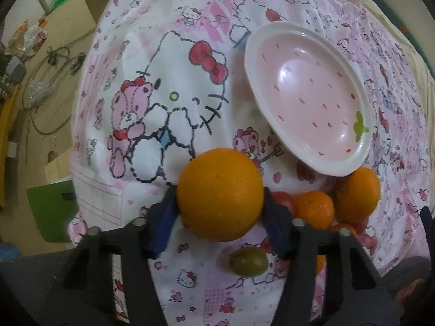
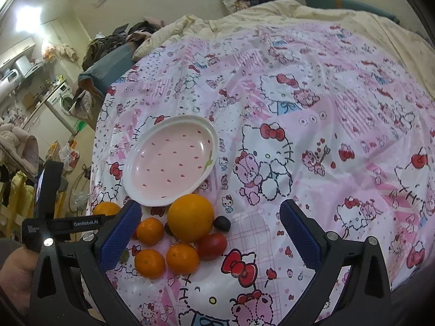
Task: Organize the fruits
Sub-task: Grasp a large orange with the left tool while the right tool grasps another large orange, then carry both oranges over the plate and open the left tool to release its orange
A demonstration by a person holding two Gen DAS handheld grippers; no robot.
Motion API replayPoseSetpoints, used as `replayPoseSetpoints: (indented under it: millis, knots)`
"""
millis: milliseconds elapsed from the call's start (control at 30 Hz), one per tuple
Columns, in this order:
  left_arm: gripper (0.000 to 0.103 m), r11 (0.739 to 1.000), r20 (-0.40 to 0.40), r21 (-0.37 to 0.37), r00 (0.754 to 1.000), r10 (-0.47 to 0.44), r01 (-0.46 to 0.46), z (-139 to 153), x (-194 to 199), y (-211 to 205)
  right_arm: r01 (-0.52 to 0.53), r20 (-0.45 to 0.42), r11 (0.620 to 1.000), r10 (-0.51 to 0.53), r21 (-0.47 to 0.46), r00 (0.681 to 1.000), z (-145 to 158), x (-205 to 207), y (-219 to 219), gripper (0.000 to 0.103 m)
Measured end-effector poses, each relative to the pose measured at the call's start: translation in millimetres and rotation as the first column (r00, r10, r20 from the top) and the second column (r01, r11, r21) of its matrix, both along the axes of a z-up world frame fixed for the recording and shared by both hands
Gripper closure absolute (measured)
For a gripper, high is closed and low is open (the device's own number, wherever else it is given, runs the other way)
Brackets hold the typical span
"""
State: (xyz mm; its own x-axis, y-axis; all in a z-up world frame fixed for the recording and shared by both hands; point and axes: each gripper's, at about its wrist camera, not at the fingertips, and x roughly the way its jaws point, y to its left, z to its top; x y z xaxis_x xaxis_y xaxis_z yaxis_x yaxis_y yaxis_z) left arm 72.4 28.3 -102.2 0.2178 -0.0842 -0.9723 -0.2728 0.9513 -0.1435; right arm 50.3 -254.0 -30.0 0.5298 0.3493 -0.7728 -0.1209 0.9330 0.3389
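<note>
Large orange (image 1: 220, 194) was pinched in left hand-held gripper (image 1: 220, 212); right hand-held gripper (image 2: 210, 231) was spread. Orange should be lowered gently into plate (image 1: 361, 87) centre.

tomato (image 1: 284, 202) half behind gripped orange (image 1: 220, 194), small fruit (image 2: 124, 256) behind blue pad (image 2: 119, 235)

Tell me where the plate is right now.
The plate sits empty on the bedsheet, ahead and right of the left gripper, which holds an orange. In the right view it lies just beyond the fruit pile.
</note>
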Motion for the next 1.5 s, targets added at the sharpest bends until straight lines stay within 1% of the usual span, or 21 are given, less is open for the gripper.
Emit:
replayPoseSetpoints:
  millis: [100,167,233,333,400,500,567,733,833,933,1000,1067,1100,1167,1200,1233,1333,1500]
  knots:
    - [0.051,1.000,0.009,0.006,1.000,-0.006,0.006,1.2,-2.4,-1.5,-0.001,-0.061,0.999,0.004,0.038,0.998,-9.6,6.3,-3.8,0.000]
    - [0.052,1.000,0.010,0.007,1.000,-0.010,0.010,2.3,-4.5,-1.3,-0.004,-0.125,0.997,0.014,0.077,0.992,-19.2,12.7,-5.7,0.002]
    - [0.053,1.000,0.010,0.013,1.000,-0.011,0.011,5.2,-6.9,0.4,-0.021,-0.188,0.992,0.043,0.121,0.981,-29.5,18.5,-4.5,0.007]
    - [0.053,1.000,0.013,-0.003,1.000,-0.004,0.004,9.8,-8.5,1.3,-0.063,-0.279,0.983,0.110,0.174,0.954,-44.2,28.1,4.9,0.010]
    - [0.053,1.000,0.023,-0.015,1.000,-0.006,0.007,14.1,-8.3,1.5,-0.105,-0.318,0.979,0.158,0.177,0.935,-52.8,34.0,16.0,0.013]
    - [0.053,1.000,0.043,-0.009,0.999,-0.019,0.019,22.0,-8.1,-0.9,-0.163,-0.335,0.976,0.204,0.147,0.920,-63.8,42.7,33.5,0.016]
    - [0.053,1.000,0.056,-0.006,0.998,-0.024,0.024,27.1,-7.7,-1.7,-0.188,-0.353,0.973,0.225,0.136,0.908,-70.2,48.0,42.7,0.022]
    - [0.053,1.000,0.072,-0.012,0.997,-0.020,0.021,33.3,-7.7,2.4,-0.207,-0.326,0.978,0.209,0.040,0.922,-67.6,55.3,55.5,0.023]
    - [0.053,1.000,0.076,-0.028,0.997,-0.010,0.012,34.9,-9.0,3.4,-0.214,-0.317,0.976,0.191,-0.042,0.929,-66.2,61.7,60.4,0.024]
    - [0.053,0.999,0.086,-0.035,0.996,-0.013,0.016,37.8,-10.2,2.0,-0.240,-0.293,0.968,0.208,-0.075,0.933,-60.9,60.5,66.1,0.024]
    - [0.053,0.999,0.097,-0.039,0.995,-0.023,0.027,40.4,-10.9,0.4,-0.253,-0.296,0.964,0.218,-0.087,0.930,-62.0,58.6,69.6,0.024]
    - [0.053,0.999,0.104,-0.038,0.994,-0.032,0.036,42.1,-12.3,-0.5,-0.275,-0.324,0.959,0.238,-0.072,0.916,-70.2,61.5,77.7,0.028]
    - [0.053,0.999,0.106,-0.035,0.994,-0.036,0.040,42.9,-12.7,-1.4,-0.287,-0.333,0.954,0.244,-0.084,0.911,-72.9,61.6,80.3,0.028]
    - [0.053,0.998,0.109,-0.033,0.993,-0.044,0.047,43.8,-13.5,-2.8,-0.307,-0.325,0.943,0.253,-0.128,0.911,-73.5,62.5,85.7,0.029]
    - [0.053,0.998,0.112,-0.028,0.993,-0.050,0.053,44.3,-13.8,-3.7,-0.308,-0.327,0.941,0.250,-0.141,0.911,-73.4,62.7,87.2,0.033]
    - [0.053,0.998,0.114,-0.022,0.992,-0.054,0.057,44.7,-14.2,-4.8,-0.306,-0.323,0.940,0.245,-0.154,0.914,-73.0,63.7,87.5,0.039]
    - [0.053,0.998,0.118,-0.003,0.991,-0.056,0.057,44.1,-13.9,-5.8,-0.303,-0.315,0.943,0.248,-0.138,0.916,-72.1,64.0,83.8,0.043]
    - [0.054,0.999,0.123,0.001,0.992,-0.037,0.037,43.7,-14.9,-3.6,-0.280,-0.286,0.956,0.245,-0.087,0.927,-60.9,56.9,71.1,0.045]
